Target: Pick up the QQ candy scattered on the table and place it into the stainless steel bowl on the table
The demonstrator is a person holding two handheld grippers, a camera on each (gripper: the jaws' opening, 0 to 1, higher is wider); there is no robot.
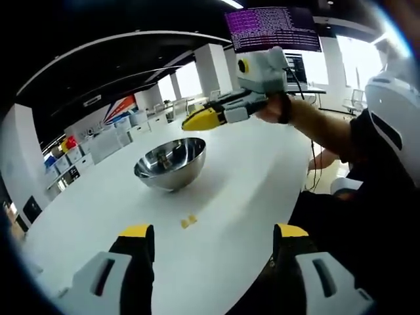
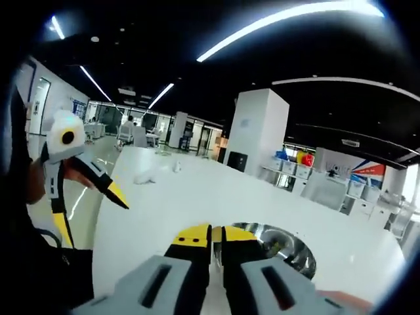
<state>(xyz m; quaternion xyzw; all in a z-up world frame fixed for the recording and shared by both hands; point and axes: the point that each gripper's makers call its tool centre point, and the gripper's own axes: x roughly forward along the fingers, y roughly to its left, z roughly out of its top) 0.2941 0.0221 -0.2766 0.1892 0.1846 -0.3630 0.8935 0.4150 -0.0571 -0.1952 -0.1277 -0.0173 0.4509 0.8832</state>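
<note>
The stainless steel bowl (image 1: 172,163) stands on the white table (image 1: 249,177). A small yellow QQ candy (image 1: 189,221) lies on the table in front of the bowl, just ahead of my left gripper (image 1: 213,233), which hovers open and empty. A hand holds my right gripper (image 1: 203,119) in the air above the bowl's right rim. In the right gripper view, the right gripper (image 2: 215,236) has its yellow jaws almost together, with nothing visible between them, and the bowl (image 2: 282,246) just behind. The left gripper (image 2: 98,180) hangs at the left, jaws apart.
A person's forearm (image 1: 321,125) reaches in from the right over the table. A monitor (image 1: 272,29) with purple text hangs behind. Small white items (image 2: 146,176) lie at the table's far end. Shelves with coloured boxes (image 1: 65,147) line the wall beyond.
</note>
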